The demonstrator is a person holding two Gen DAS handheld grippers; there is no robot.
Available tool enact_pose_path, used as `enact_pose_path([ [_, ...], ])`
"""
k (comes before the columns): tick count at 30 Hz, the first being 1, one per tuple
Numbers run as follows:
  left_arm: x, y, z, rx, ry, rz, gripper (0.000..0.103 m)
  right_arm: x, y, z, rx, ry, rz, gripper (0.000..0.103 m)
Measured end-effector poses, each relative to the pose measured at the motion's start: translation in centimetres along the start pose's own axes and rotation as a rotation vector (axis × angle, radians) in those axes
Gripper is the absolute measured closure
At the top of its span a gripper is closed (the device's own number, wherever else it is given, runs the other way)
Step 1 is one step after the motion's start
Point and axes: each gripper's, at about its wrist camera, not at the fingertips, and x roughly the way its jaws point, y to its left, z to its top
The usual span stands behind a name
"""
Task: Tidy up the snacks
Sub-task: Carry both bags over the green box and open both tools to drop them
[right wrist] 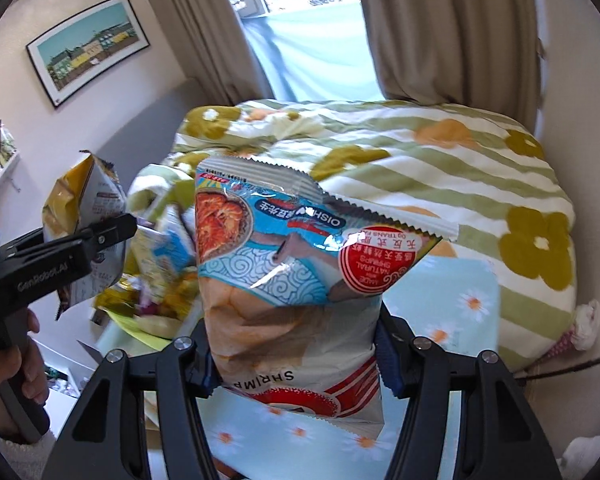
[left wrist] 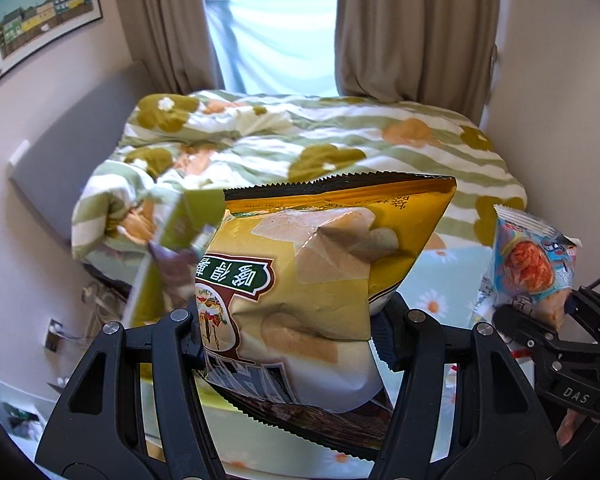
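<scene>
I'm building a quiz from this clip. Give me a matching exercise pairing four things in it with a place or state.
1. yellow snack bag
2. blue shrimp-chip bag
3. framed picture
4. floral duvet

A. on the wall
B. clamped in the right tongs
C. spread over the bed
D. clamped in the left tongs

Pairs: 1-D, 2-B, 3-A, 4-C

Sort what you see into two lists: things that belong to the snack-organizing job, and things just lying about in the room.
Part of the job:
- yellow snack bag, clamped in the left gripper
- blue shrimp-chip bag, clamped in the right gripper
- blurred pile of other snack packets

Just lying about:
- flowered duvet
- curtains
- framed picture
</scene>
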Motion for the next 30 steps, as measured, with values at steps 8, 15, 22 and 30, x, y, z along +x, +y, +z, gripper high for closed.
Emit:
enact_pose_path([
  [8,2.6,8.4,3.6,0.025,0.016,-0.02,0.047,2.4,6.8,2.9,0.021,-0.033,0.039,0.046],
  [15,9.5,12.4,6.2,0.086,0.095,-0.077,0.046,5.6,11.0,4.4,0.067,-0.036,0.008,0.046],
  [22,14.9,13.6,6.5,0.127,0.174,-0.147,0.026,8.0,12.5,4.9,0.116,-0.008,-0.041,0.046],
  [30,15.0,15.8,4.5,0.131,0.185,-0.181,0.0,9.0,14.1,4.0,0.133,0.021,-0.07,0.046],
])
